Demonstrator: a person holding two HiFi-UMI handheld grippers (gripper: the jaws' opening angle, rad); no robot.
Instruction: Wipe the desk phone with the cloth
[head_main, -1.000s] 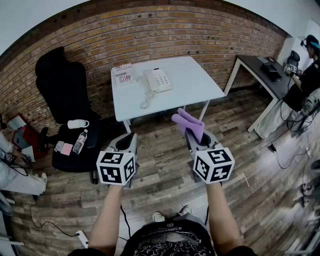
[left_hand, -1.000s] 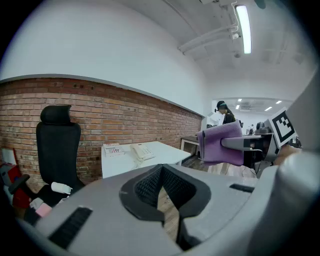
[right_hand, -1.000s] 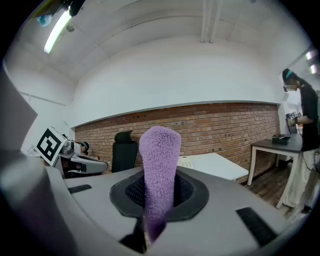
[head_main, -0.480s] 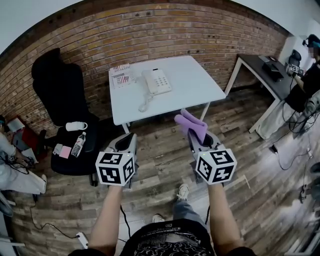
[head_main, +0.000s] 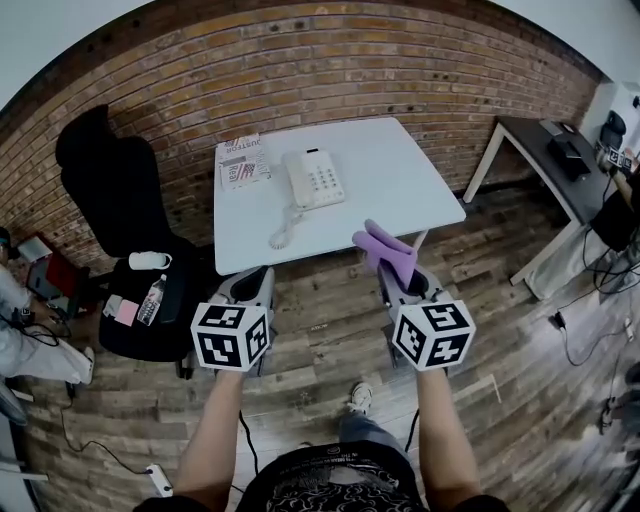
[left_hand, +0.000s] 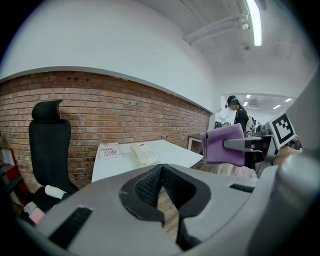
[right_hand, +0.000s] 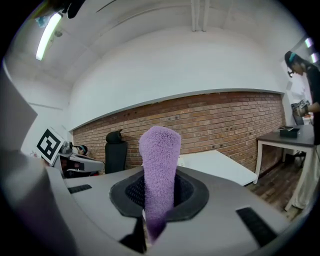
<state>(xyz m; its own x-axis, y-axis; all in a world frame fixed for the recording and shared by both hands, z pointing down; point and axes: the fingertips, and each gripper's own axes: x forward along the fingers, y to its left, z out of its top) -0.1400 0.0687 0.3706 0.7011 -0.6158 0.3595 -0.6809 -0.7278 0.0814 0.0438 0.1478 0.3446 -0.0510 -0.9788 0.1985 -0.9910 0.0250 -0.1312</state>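
Observation:
A cream desk phone (head_main: 316, 178) with a coiled cord lies on the white table (head_main: 400, 170), ahead of both grippers; the left gripper view shows the same phone (left_hand: 144, 154). My right gripper (head_main: 396, 272) is shut on a purple cloth (head_main: 385, 250), held over the floor just short of the table's near edge. The cloth (right_hand: 159, 165) sticks up from between the jaws of the right gripper (right_hand: 156, 200). My left gripper (head_main: 251, 290) hangs beside it over the floor. The left gripper (left_hand: 161, 172) has its jaws shut with nothing between them.
A booklet (head_main: 241, 160) lies on the table left of the phone. A black office chair (head_main: 110, 190) at the left carries a bottle (head_main: 152, 298) and small items. A dark desk (head_main: 560, 150) stands at the right. A person (right_hand: 305, 90) stands far right.
The table and phone have come nearer in the head view as the person stepped forward. Both grippers keep the same pose, and the cloth stays in the right one.

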